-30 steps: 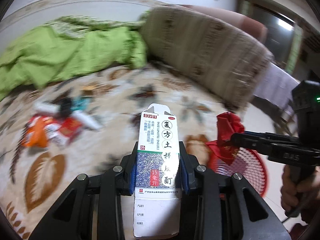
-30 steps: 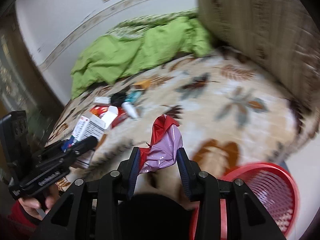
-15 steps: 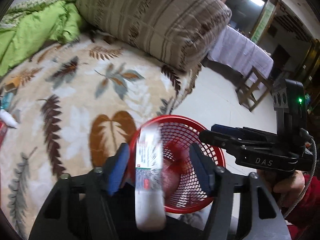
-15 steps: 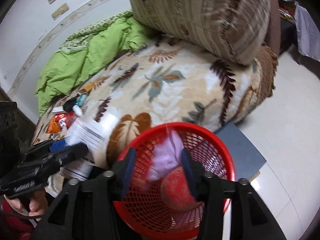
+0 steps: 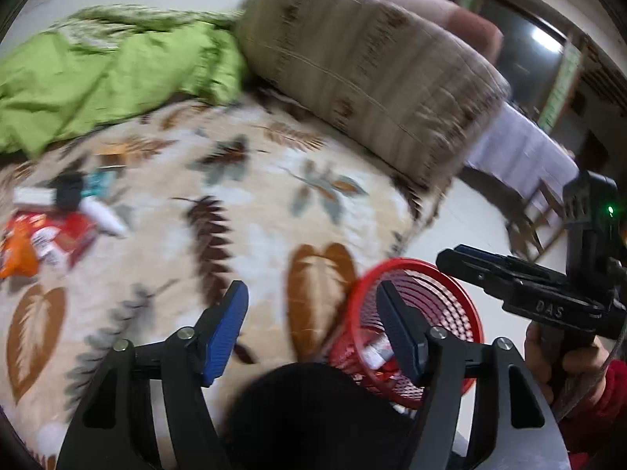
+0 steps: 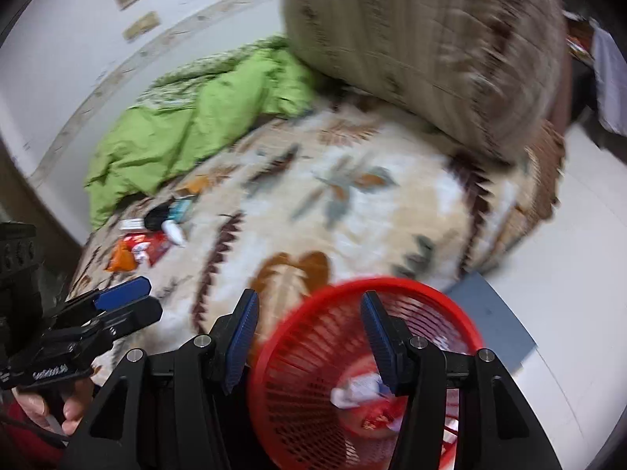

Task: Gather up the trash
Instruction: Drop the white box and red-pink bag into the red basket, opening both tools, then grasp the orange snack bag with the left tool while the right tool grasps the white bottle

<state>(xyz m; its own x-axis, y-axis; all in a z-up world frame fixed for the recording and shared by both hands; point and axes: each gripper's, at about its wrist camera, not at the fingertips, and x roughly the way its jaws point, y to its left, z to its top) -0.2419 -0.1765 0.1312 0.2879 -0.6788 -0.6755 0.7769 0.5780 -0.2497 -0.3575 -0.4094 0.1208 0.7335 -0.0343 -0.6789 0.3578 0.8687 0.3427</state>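
A red mesh basket (image 5: 462,305) (image 6: 298,356) stands on the floor by the bed's edge. Dropped trash lies in it, a white box (image 6: 354,389) and red wrapper bits (image 6: 378,419). My left gripper (image 5: 313,323) is open and empty above the bed edge beside the basket. My right gripper (image 6: 309,337) is open and empty over the basket's near rim. A pile of trash lies further along the bed: an orange packet (image 5: 17,250), red wrappers (image 5: 66,231), a white bottle (image 5: 104,217), a black object (image 5: 68,196).
The bed has a leaf-patterned blanket (image 5: 235,211), a green duvet (image 5: 98,74) at the back and a large striped pillow (image 5: 364,78). A grey mat (image 6: 495,319) lies on the white floor beside the basket. The right gripper also shows in the left wrist view (image 5: 454,260).
A second ago the left gripper held a white box and the right a red-and-pink wrapper. Both went over the basket, opened and dropped them. Both views now swing back toward the bed.
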